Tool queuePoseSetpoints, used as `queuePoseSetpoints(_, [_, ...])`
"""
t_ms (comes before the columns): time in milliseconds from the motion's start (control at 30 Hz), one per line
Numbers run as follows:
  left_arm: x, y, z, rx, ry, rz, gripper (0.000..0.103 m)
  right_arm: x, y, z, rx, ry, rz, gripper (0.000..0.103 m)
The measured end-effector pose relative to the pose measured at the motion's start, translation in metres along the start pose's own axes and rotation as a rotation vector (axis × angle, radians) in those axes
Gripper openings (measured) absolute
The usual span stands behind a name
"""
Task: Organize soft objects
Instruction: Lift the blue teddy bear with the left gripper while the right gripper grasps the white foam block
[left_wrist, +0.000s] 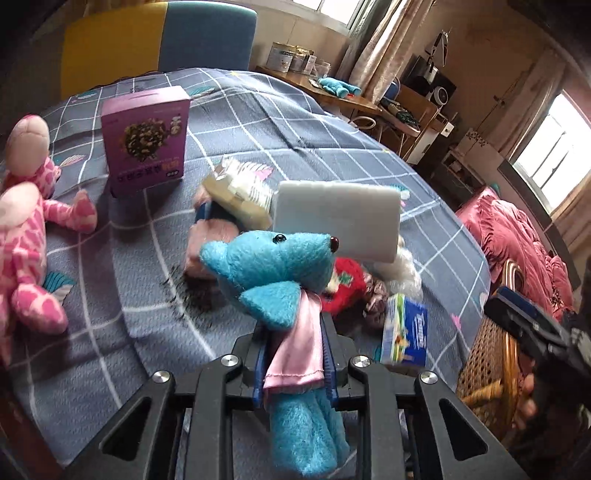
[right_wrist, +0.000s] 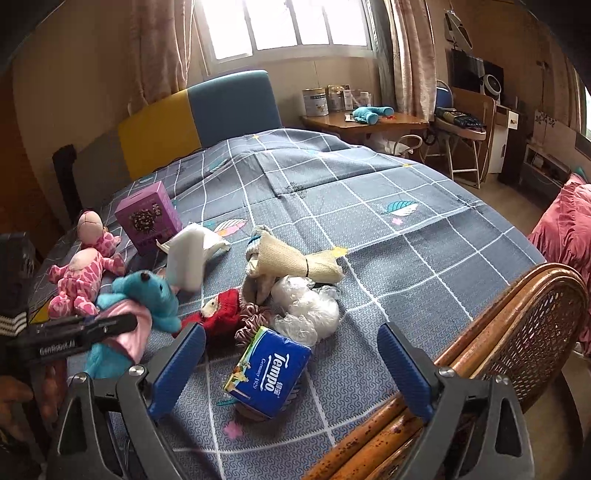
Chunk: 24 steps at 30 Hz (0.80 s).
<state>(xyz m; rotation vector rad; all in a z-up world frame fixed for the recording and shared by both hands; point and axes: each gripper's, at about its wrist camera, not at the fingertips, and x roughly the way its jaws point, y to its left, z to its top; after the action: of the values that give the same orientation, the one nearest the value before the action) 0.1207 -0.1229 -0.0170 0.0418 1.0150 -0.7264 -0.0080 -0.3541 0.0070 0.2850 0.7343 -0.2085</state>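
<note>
My left gripper (left_wrist: 293, 354) is pinched tight on the blue plush (left_wrist: 273, 273), fingers clamped at its neck over the pink scarf (left_wrist: 295, 354), the toy lifted off the bed (left_wrist: 332, 122) and hanging just on the near side of the clutter heap. My right gripper (right_wrist: 291, 365) is spread wide and holds nothing; it hovers over the tissue pack (right_wrist: 267, 371), which lies at the near edge of that heap. I use the purple box (left_wrist: 146, 136) as my landmark: it stands upright on the bed, the two pink plush toys (left_wrist: 26, 229) lie to its left, and the heap lies to its right and nearer to me. In the heap I make out a red knitted doll (right_wrist: 221, 314), a scrunchie (right_wrist: 251, 321), a clear plastic bag (right_wrist: 306, 310), a cream knit roll (right_wrist: 295, 260) and a white block (left_wrist: 336, 218) that leans up behind the plush's head. I judge the step in hand to be carrying the blue plush out of the heap, likely toward the pink toys beside the box, though the frames do not fix the destination. The next move calls for swinging left past the box without knocking it, lowering until the plush rests on the bed, then letting go. The scarf is slippery, so the grip may creep.
</note>
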Motion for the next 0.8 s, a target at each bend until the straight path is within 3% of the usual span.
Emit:
queuePoseSetpoints(233, [0.006, 0.016, -0.069, 0.011, 0.058, 0.112, 0.027, 0.009, 0.018, 0.0, -0.043, 0.088, 0.103, 0.089])
queuePoseSetpoints(333, [0.01, 0.023, -0.076, -0.019, 0.041, 0.095, 0.03, 0.018, 0.03, 0.003, -0.094, 0.165, 0.187, 0.087])
queuePoseSetpoints(433, [0.013, 0.025, -0.074, -0.047, 0.048, 0.07, 0.031, 0.026, 0.048, 0.012, -0.218, 0.231, 0.252, 0.087])
queuePoseSetpoints(600, [0.012, 0.033, -0.075, -0.094, 0.053, 0.036, 0.034, 0.046, 0.084, 0.035, -0.49, 0.328, 0.287, 0.087])
queuePoseSetpoints(800, [0.011, 0.033, -0.076, -0.099, 0.046, 0.024, 0.035, 0.103, 0.116, 0.06, -0.73, 0.483, 0.242, 0.088])
